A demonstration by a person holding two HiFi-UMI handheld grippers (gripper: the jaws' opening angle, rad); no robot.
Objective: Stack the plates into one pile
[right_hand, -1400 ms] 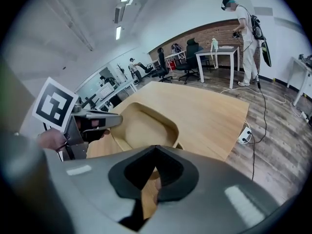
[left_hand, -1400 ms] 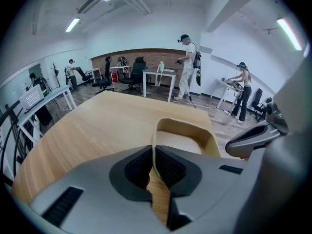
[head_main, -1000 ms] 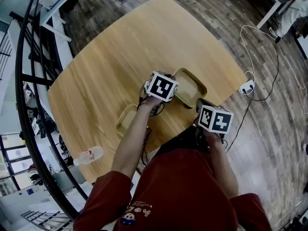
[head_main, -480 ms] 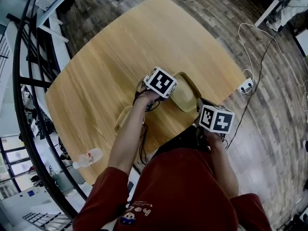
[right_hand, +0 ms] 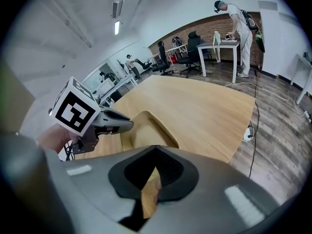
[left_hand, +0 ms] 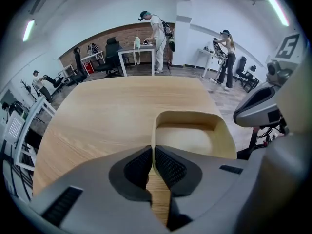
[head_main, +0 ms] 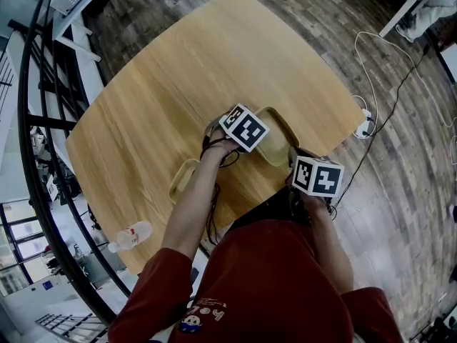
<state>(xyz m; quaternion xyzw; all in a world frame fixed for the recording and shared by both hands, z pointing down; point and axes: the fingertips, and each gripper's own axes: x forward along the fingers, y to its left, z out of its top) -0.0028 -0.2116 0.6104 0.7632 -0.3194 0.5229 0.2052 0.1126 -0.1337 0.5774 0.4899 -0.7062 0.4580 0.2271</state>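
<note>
**Left jaws on a plate's rim, 2 plates apart on the tabletop**

I have the left gripper (left_hand: 153,151) over the tabletop (head_main: 178,84), a little right of its middle and toward its near edge, pointing steeply down. Its jaws stand narrow, pinching the thin rim of a yellow plate (head_main: 277,140). They have just been opening a touch, with the rim between the pads. That plate is tilted, its gripped side higher than the side away from my gripper, and its hollow faces the left gripper's camera. I cannot tell whether the low side touches the tabletop.

The other plate (head_main: 183,181), the same yellow, lies flat at the tabletop's near edge, left of the middle, partly under the left forearm. The 2 plates are apart, not stacked.

The right gripper (right_hand: 155,150) hangs at the tabletop's near edge on the right side, angled down. Its jaws are together with nothing between them.

Off the tabletop, a bottle (head_main: 132,236) lies below the near-left edge. A white power strip (head_main: 365,124) sits on the floor by the right corner, with a cable running from it. People stand at desks beyond the tabletop's far edge.
</note>
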